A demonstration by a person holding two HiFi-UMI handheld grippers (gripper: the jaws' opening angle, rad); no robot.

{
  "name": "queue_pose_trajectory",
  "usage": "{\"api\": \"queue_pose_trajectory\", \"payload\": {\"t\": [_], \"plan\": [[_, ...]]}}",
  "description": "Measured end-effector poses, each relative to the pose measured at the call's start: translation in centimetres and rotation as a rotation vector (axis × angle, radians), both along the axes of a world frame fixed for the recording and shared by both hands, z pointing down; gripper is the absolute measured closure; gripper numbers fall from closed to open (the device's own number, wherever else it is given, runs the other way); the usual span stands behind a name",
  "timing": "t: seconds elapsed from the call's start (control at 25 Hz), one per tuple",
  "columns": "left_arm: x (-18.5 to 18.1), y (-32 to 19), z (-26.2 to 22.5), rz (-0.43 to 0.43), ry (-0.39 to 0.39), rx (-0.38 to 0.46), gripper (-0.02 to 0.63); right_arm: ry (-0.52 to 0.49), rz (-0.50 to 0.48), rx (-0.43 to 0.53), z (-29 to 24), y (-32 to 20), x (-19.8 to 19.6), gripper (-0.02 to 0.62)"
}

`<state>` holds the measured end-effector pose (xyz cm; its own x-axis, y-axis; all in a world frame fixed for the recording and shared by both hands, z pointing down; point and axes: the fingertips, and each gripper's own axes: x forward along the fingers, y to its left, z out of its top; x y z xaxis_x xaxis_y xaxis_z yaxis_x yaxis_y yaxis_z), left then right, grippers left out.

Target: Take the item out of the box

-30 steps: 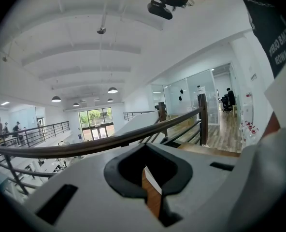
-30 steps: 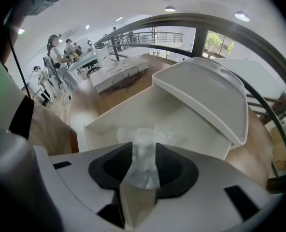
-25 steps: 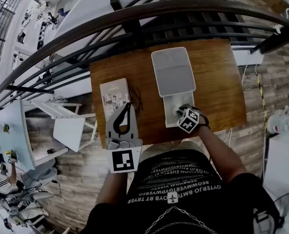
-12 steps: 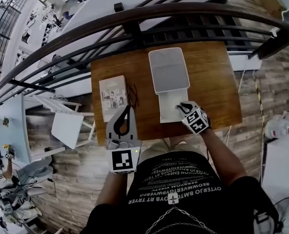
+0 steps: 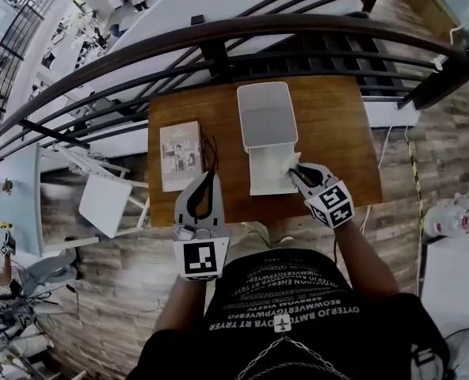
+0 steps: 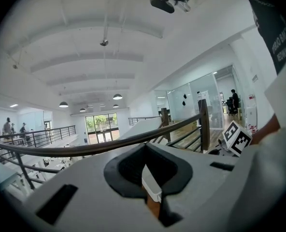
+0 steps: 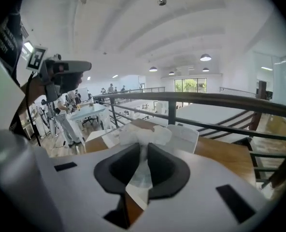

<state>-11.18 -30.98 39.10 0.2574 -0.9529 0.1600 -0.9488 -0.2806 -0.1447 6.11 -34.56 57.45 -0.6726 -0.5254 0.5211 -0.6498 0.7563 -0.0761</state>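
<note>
Two jaws of the right gripper [image 7: 144,148], just drawn closer together, pinched on a crumpled white tissue [image 7: 143,132], its loose top bunched above the pads. Held over the right side of the open white box [image 5: 268,182], with the lid [image 5: 266,115] flipped back toward a dark railing [image 5: 219,34]. Left gripper [image 6: 142,146] over the near edge of the wooden table [image 5: 337,133], left of the box, jaws tip to tip with nothing between them. Just beyond it, a booklet [image 5: 181,155] flat on the wood beside the box.
</note>
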Motion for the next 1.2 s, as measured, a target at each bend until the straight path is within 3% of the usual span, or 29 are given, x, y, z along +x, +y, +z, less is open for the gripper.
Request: {"api": "queue_pose_trajectory", "payload": {"t": [0.44, 1.2], "plan": [[2.5, 3.9, -2.0, 0.009, 0.003, 0.046, 0.600, -0.134, -0.008, 0.192, -10.7, 3.6, 1.6, 0.549], [6.1, 9.1, -4.8, 0.037, 0.012, 0.083, 0.600, -0.202, -0.018, 0.404, -21.7, 10.1, 5.0, 0.552]]}}
